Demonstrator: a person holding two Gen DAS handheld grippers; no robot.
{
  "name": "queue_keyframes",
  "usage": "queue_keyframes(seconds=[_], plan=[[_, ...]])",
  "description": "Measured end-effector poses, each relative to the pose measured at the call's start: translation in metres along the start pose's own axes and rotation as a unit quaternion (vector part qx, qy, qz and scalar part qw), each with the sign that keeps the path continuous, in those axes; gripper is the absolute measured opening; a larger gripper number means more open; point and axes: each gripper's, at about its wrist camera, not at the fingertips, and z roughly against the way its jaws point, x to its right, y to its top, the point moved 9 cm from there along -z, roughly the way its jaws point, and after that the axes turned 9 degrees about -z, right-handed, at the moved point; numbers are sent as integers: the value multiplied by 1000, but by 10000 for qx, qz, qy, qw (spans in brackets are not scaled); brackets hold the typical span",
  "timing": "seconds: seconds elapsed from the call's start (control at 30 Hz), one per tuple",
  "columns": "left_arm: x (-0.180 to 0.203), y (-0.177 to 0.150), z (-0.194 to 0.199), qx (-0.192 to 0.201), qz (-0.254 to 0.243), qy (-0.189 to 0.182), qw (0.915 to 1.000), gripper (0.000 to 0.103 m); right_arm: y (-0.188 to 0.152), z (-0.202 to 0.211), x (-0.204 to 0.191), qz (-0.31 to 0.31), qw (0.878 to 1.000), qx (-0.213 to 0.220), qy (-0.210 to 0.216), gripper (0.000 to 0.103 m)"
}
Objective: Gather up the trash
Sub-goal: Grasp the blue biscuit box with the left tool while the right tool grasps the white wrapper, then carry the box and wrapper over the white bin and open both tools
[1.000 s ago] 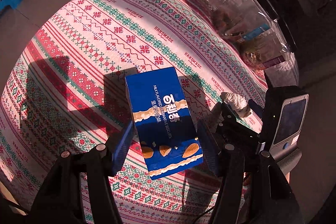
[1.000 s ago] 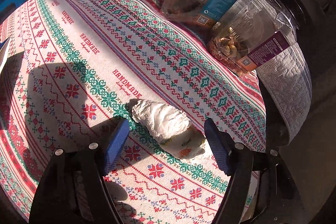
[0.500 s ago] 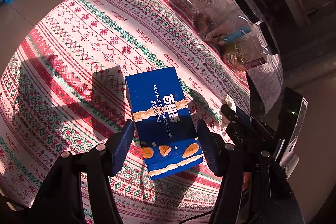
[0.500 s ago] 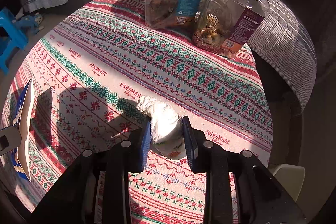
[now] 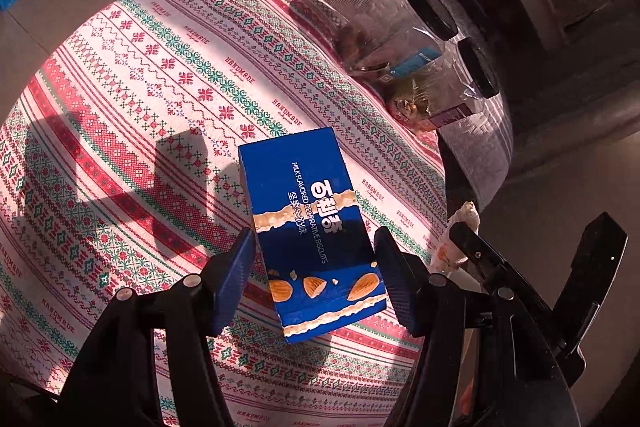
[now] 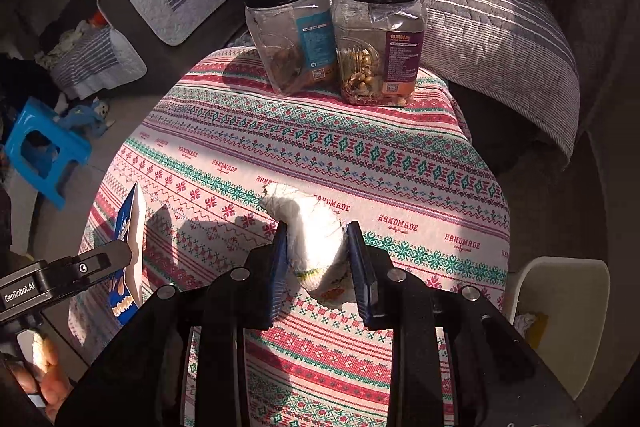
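Both grippers are loaded: the right gripper [image 6: 318, 259] is clamped on a crumpled white paper wrapper [image 6: 310, 227], and the left gripper [image 5: 314, 281] is closed on the sides of a blue cardboard biscuit box [image 5: 308, 227], both held above the round surface covered by a red-and-green patterned cloth [image 6: 400, 163]. The wrapper is soft, so it could squeeze out and drop if the grip eases. The box is pinched near one end only and could pivot or slip. Two clear plastic jars with black lids [image 6: 332, 35] stand at the far edge, where a careless swing might topple them.
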Motion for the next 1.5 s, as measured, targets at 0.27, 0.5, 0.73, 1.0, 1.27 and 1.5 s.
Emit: queue_keyframes(seconds=[0.27, 0.5, 0.73, 1.0, 1.27, 1.5], plan=[[53, -17, -14, -142, -270, -328, 9990, 60, -8, 35, 38, -519, 9986, 129, 54, 28], [95, -39, -32, -303, -533, -488, 9969, 60, -15, 75, 90, -898, 9949, 426, -159, 29], [145, -67, -54, -461, -871, -673, 9928, 60, -28, 94, 166, -1710, 9834, 460, -387, 29], [239, -128, -98, -914, -1668, -1272, 9735, 61, -48, 113, 229, -2640, 9625, 439, -435, 29], [284, -183, -139, -1366, -2164, -1510, 9548, 61, -69, 131, 274, -2874, 9527, 443, -880, 31], [294, -194, -143, -1375, -2367, -1620, 9481, 71, -77, 138, 295, -3221, 9426, 518, -708, 47]])
